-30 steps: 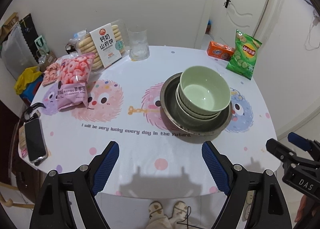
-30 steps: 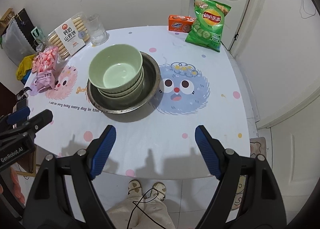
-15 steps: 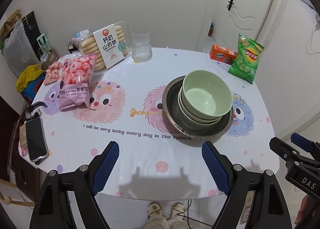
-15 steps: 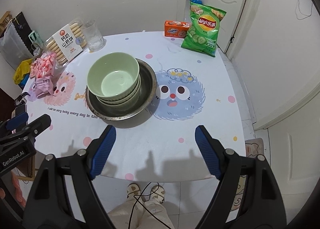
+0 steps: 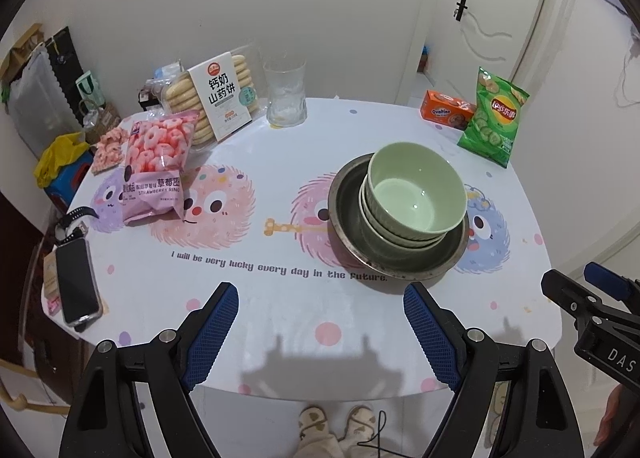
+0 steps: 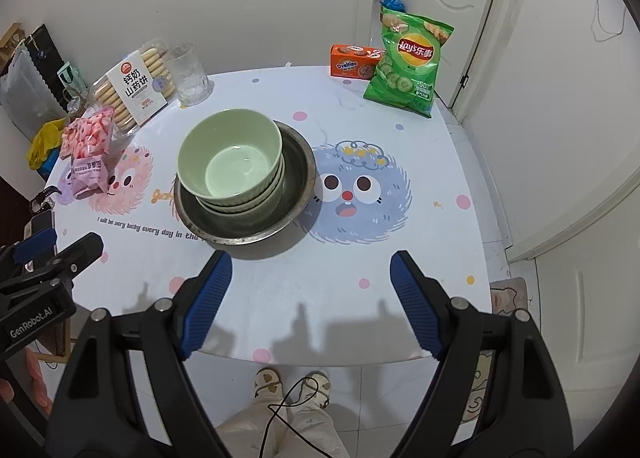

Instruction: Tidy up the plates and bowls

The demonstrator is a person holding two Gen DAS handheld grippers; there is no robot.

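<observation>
A stack of green bowls sits inside a metal basin on the surface, which carries a white cloth printed with fuzzy cartoon monsters and a line of text. The bowls lean toward one side of the basin rather than sitting at its centre; in the right wrist view they crowd the basin's left wall.

The left gripper hangs over the near edge of the surface, its jaws wide apart with nothing between them. The basin lies just beyond its right jaw, not touching it. The right gripper also hangs over the near edge, jaws wide apart and empty, with the basin just beyond its left jaw. Each gripper shows at the margin of the other's view.

Toward the far left of the surface stand a biscuit pack and a glass, side by side. A pink snack bag lies in front of the biscuits. A phone rests at the left edge. At the far right a green chip bag stands propped up, with an orange box just behind it.

Below the near edge of the surface, the person's slippers and light trousers show on the tiled floor, with a thin black cable trailing across them.
</observation>
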